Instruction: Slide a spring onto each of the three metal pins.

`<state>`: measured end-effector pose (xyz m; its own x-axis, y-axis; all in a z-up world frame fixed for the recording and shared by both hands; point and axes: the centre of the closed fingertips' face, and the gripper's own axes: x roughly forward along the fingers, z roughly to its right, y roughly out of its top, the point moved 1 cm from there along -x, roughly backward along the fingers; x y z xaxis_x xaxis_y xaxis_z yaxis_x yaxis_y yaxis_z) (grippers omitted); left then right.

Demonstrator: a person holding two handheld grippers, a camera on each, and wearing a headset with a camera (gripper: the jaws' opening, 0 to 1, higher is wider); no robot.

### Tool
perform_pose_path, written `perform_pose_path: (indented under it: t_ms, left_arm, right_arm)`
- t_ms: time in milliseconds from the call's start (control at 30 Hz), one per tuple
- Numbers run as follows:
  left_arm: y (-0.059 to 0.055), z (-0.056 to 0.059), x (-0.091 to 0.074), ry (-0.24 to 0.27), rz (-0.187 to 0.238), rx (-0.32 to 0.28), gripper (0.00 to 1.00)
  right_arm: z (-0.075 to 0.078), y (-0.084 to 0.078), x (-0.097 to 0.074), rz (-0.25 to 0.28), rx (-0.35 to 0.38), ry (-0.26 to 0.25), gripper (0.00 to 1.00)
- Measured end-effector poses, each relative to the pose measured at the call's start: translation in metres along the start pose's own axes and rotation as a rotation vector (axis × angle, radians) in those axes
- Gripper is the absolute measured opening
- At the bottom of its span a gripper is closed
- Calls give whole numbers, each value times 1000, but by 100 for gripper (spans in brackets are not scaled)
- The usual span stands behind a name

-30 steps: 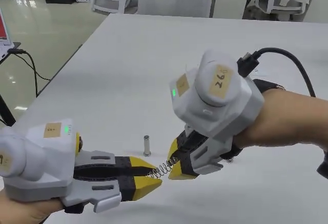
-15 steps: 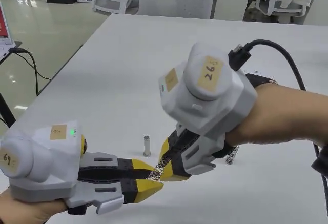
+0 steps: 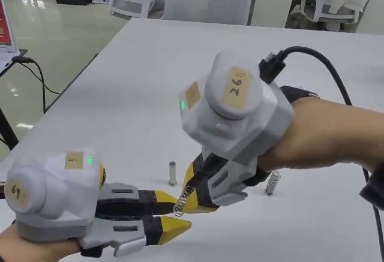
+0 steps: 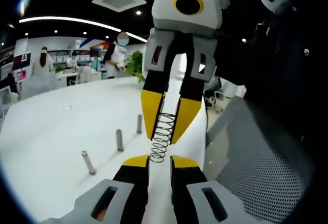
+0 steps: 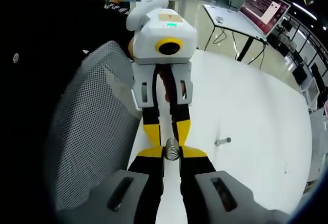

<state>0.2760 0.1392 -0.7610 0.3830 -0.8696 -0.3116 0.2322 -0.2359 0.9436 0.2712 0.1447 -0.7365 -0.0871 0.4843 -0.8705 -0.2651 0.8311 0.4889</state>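
Spring (image 4: 163,130) sits clamped in the right gripper (image 5: 172,155), above the near table (image 3: 150,94). The left gripper (image 4: 160,160) flanks its other end; we cannot tell whether it pinches. We judge nothing done: three pins (image 4: 119,139) stand bare, and a second spring (image 3: 272,183) lies to the right.

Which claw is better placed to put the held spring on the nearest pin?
Probably the right claw: the spring lies lengthwise between its jaws, and the pin stands just beside it. The left claw meets only the spring's end.
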Motion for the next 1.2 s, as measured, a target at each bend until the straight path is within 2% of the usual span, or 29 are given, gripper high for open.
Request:
perform_pose_path:
  t_ms: [267, 600, 767, 1200]
  left_arm:
    - [-1, -5, -5, 25, 11, -14, 15]
    - [-9, -14, -18, 88, 21, -33, 27]
    - [-9, -19, -23, 126, 27, -44, 33]
    - [-12, -26, -31, 186, 33, -68, 44]
  right_arm:
    - [3, -2, 1, -17, 1, -2, 8]
    - [8, -9, 2, -51, 8, -13, 8]
    - [11, -9, 1, -52, 15, -18, 8]
    - [27, -15, -5, -74, 27, -39, 8]
